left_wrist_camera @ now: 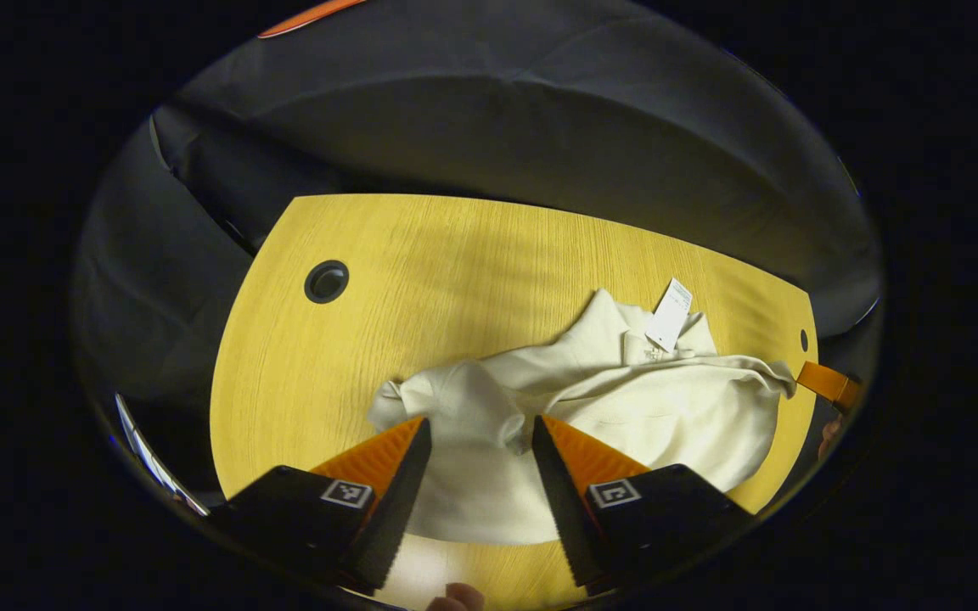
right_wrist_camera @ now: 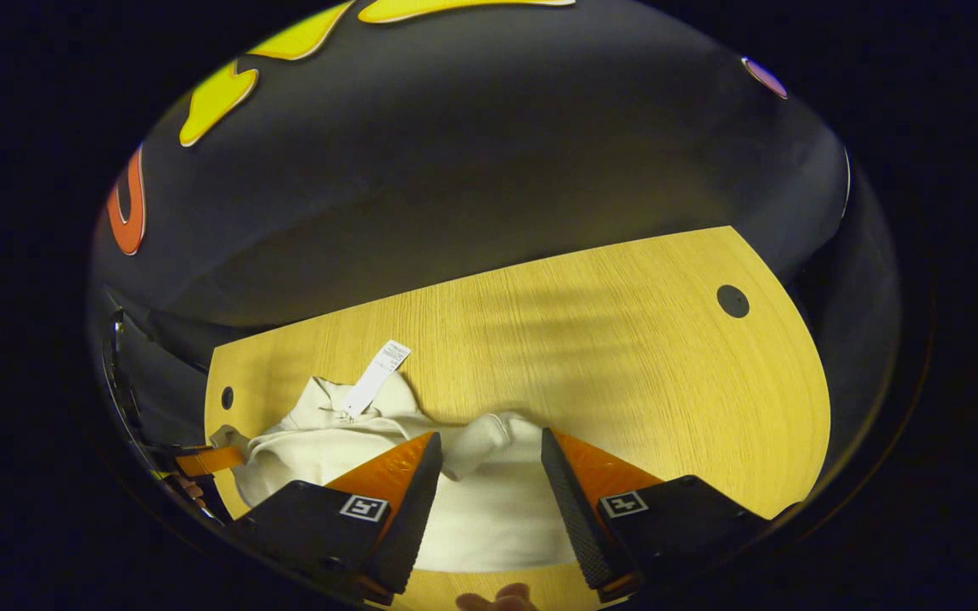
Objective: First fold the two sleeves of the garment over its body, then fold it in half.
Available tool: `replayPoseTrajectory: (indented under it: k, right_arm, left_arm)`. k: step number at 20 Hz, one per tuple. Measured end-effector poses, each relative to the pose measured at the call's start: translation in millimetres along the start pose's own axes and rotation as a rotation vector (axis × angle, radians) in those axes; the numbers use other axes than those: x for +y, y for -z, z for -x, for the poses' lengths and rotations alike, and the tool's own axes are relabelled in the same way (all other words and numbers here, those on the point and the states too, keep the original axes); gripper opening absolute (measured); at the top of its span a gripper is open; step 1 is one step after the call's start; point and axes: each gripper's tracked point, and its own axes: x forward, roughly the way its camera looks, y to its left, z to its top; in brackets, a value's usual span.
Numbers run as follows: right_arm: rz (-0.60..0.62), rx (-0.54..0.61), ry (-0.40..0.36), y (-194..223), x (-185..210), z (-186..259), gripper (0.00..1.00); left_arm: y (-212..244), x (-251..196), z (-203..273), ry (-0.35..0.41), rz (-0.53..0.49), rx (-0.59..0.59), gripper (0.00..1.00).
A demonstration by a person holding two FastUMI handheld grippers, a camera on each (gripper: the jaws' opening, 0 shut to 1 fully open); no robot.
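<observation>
While both claws point(left_wrist_camera: 480, 441) point(right_wrist_camera: 491, 454) gape wide, the garment point(left_wrist_camera: 625, 399) lies crumpled just beyond them.

The left gripper point(left_wrist_camera: 480, 437) has two wedge-shaped jaws with ribbed inner faces, each tapering to a point from a black block that carries a small square black-and-white marker. The right gripper point(right_wrist_camera: 491, 450) has the same build, with a marker on each block.
</observation>
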Motion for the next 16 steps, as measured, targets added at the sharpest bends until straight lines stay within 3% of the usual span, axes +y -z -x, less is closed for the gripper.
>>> replayPoseTrajectory:
  k: [5,6,10,11,14,16]
  right_arm:
    - [0.07,-0.072,0.032,2,4,47,0.89]
    - [0.077,-0.091,0.027,4,8,62,0.96]
    - [0.131,-0.22,0.056,11,8,122,0.92]
    - [0.15,-0.258,0.067,15,9,141,0.97]
    - [0.187,-0.356,0.082,35,7,194,0.93]
    - [0.197,-0.44,0.085,48,5,230,0.96]
  left_arm:
    - [3,-1,45,0.009,-0.041,-0.084,0.94]
    - [5,0,57,0.006,-0.044,-0.108,0.94]
    - [23,12,111,-0.038,-0.081,-0.248,0.94]
    - [27,14,125,-0.043,-0.096,-0.293,0.94]
    - [49,0,164,-0.013,-0.107,-0.401,0.95]
    - [61,0,196,0.0,-0.117,-0.5,0.95]
